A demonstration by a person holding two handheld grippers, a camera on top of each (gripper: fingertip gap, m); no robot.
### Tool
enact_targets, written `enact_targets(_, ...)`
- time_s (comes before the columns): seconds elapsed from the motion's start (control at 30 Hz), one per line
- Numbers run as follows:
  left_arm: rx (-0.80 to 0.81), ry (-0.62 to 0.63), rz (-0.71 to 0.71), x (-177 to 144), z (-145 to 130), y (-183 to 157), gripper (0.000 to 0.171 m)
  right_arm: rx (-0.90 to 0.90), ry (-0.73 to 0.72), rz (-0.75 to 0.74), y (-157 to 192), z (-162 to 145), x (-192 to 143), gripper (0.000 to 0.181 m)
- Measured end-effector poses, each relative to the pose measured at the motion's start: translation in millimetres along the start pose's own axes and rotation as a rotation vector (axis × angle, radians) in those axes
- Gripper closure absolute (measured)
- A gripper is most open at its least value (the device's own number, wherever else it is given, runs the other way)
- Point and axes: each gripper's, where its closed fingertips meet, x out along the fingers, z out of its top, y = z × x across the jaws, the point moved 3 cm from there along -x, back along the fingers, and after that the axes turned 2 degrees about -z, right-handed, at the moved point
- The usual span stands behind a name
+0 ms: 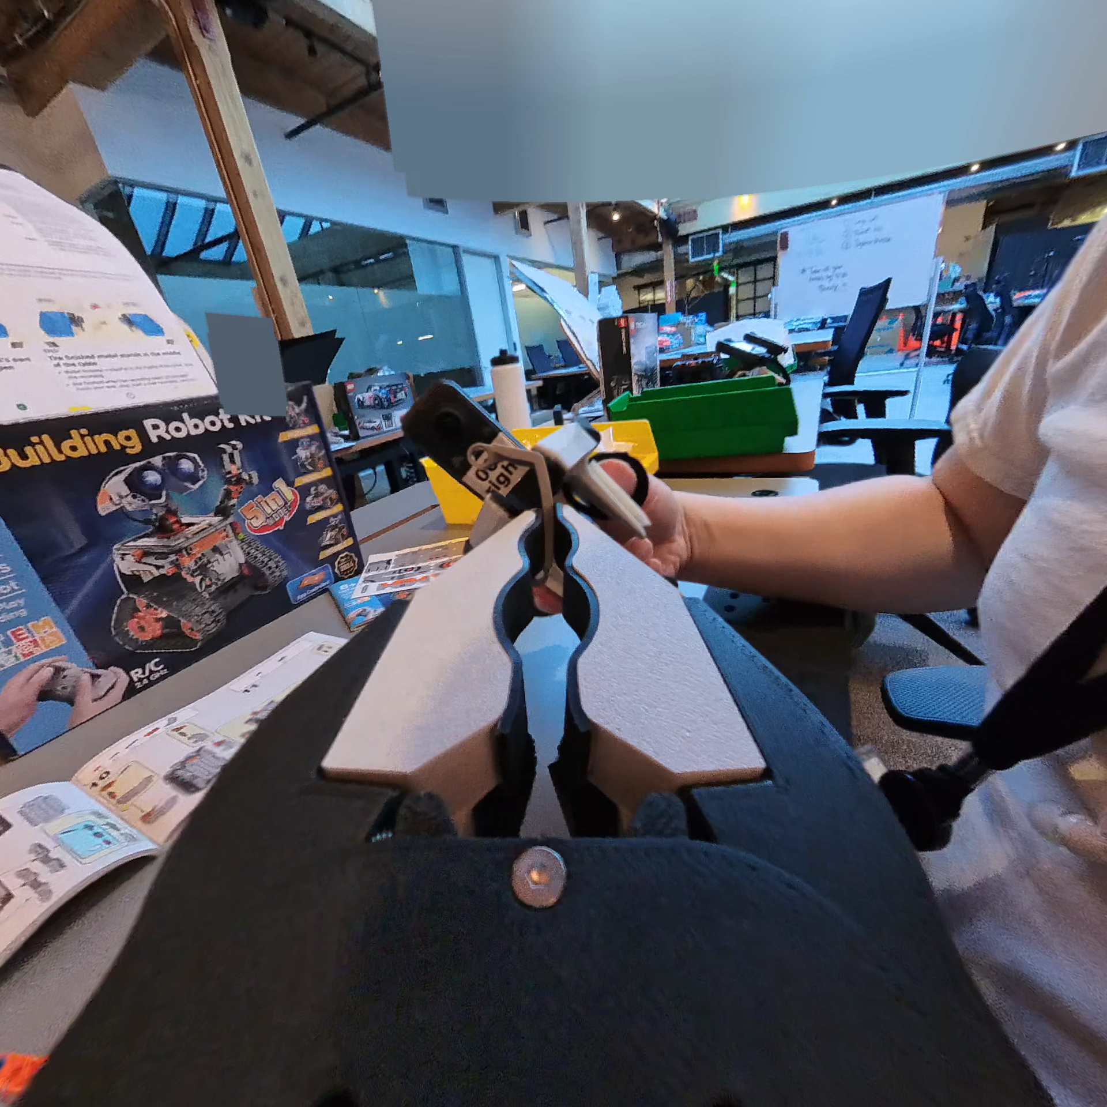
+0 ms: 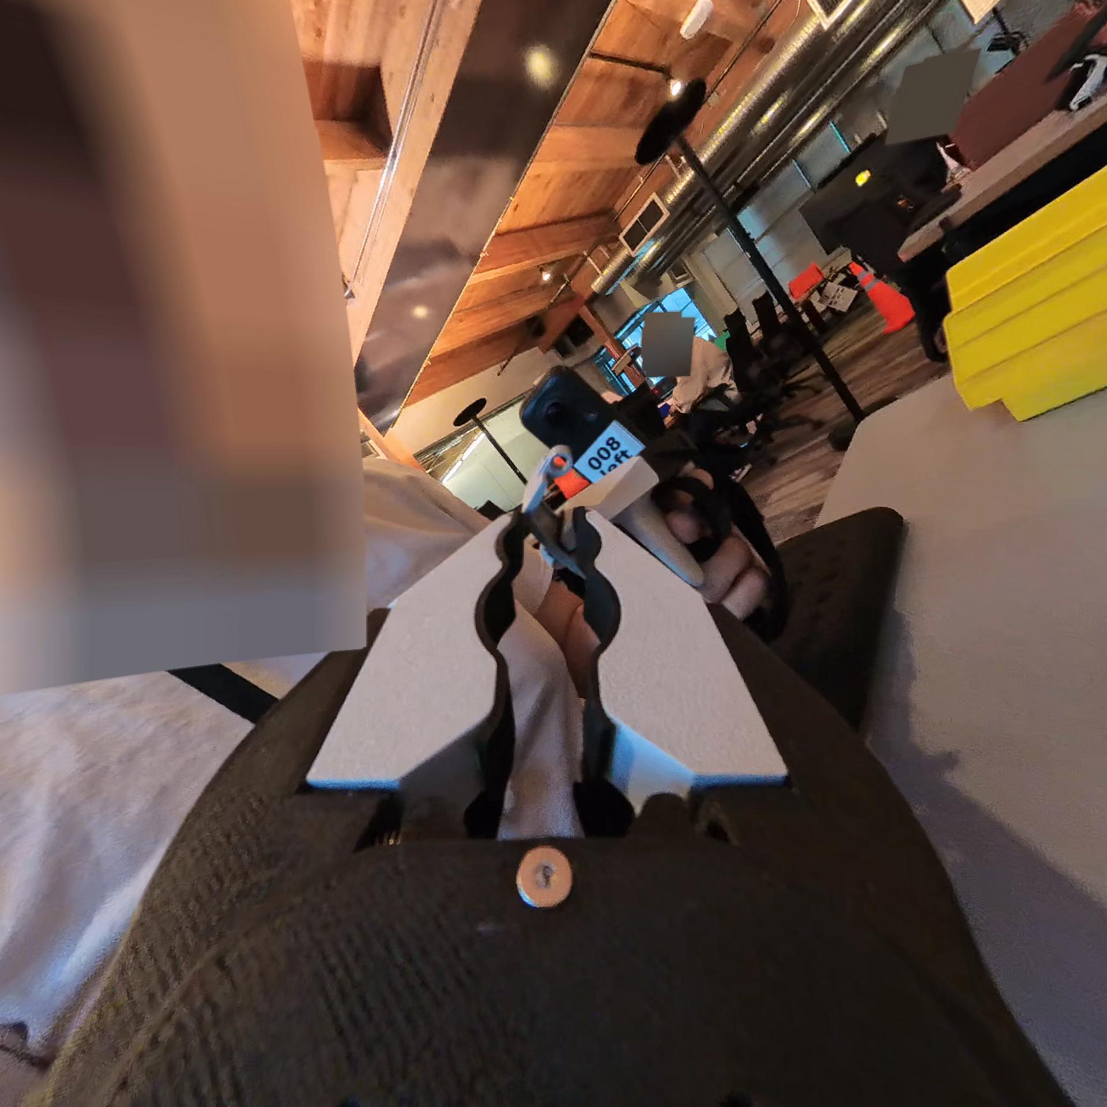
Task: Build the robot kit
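My left gripper [image 1: 548, 522] is shut on a small thin grey building-kit piece [image 1: 542, 509] with a red bit [image 1: 544, 599] at its lower end. The piece reaches up and left towards the right gripper's body [image 1: 479, 455], which a hand [image 1: 650, 527] holds just beyond, facing me. In the right wrist view my right gripper [image 2: 548, 520] is closed on the same grey piece [image 2: 542, 479], which carries an orange pin [image 2: 559, 461]. The left gripper's body [image 2: 599, 455] is right behind it. Both grippers are raised above the table, tip to tip.
A robot-kit box [image 1: 168, 539] stands at left with an open instruction booklet [image 1: 120, 779] before it on the grey table [image 1: 78, 743]. A yellow bin [image 1: 632, 434], a green bin [image 1: 701, 413] and a white bottle [image 1: 509, 389] stand behind. A person's white shirt [image 1: 1048, 539] is at right.
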Motion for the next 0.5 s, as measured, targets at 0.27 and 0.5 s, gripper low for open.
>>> enact_targets(0.27, -0.093, 0.022, 0.004, -15.0, -12.2, 5.0, 0.156, 0.031, 0.002, -0.041, -12.9, -6.2, 4.3, 0.178)
enact_targets(0.5, -0.089, 0.103, 0.250, -73.2, -12.7, 43.8, 0.136, -0.593, 1.038, -0.567, -101.8, 21.7, -25.6, 0.177)
